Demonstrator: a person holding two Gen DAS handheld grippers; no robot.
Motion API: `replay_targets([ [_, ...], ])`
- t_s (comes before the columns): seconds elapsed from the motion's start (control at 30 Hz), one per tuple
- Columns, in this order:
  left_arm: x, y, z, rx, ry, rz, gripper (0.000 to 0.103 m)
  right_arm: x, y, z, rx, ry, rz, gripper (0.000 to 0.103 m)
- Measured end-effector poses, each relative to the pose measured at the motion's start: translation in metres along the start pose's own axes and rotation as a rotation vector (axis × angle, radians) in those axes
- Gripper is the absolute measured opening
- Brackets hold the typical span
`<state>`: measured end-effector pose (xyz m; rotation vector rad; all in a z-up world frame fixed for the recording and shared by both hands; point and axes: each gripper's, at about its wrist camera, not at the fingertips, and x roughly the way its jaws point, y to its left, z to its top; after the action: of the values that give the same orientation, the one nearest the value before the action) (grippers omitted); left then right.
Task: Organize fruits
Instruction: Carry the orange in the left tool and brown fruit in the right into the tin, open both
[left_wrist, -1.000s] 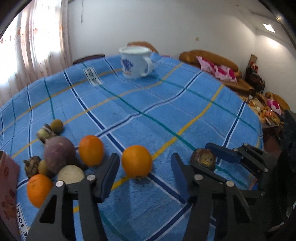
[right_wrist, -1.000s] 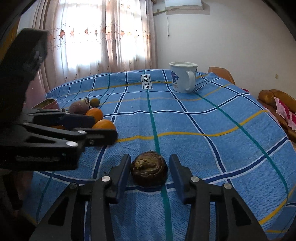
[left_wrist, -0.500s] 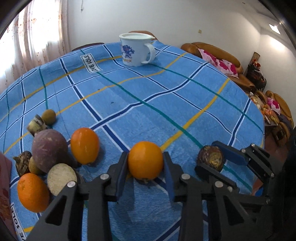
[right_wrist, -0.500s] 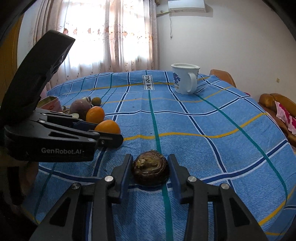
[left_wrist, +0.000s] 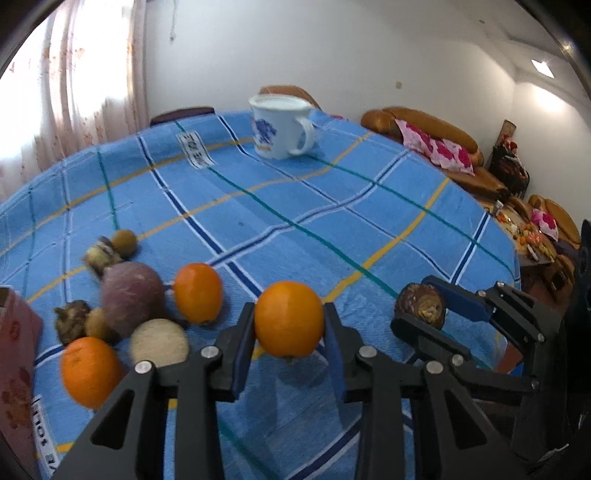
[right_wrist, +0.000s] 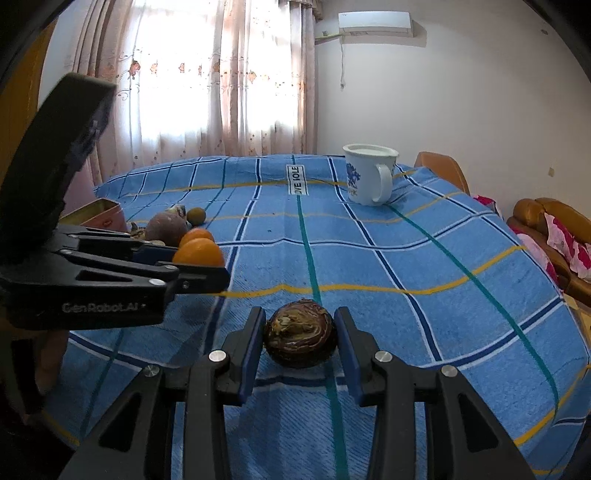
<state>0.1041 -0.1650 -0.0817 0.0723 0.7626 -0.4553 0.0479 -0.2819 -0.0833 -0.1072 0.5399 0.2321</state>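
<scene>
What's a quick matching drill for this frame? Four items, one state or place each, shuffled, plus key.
Items
1. orange
2. dark brown fruit
3. white mug
4. purple round fruit

States or places
A. far end of the blue checked cloth, upright
B. between the fingers of the right gripper
C. in the cluster of fruit at the left of the cloth
D. clamped in the left gripper

Pairs: 1-D, 2-B, 3-A, 4-C
</scene>
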Motion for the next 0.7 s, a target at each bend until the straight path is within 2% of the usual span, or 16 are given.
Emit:
replay_targets([
  [0.4,-0.064,0.035,-0.001,-0.044,-0.154,0.095,0.037,-0.008,0.043,0.032,-0.084,-0.079,0.025,0.040],
  [0.7,-0.103,0.076,-0.011,-0.106,-0.230,0.169,0.037,-0.005,0.085,0.055,-0.158,-0.116,0.073,0.040],
])
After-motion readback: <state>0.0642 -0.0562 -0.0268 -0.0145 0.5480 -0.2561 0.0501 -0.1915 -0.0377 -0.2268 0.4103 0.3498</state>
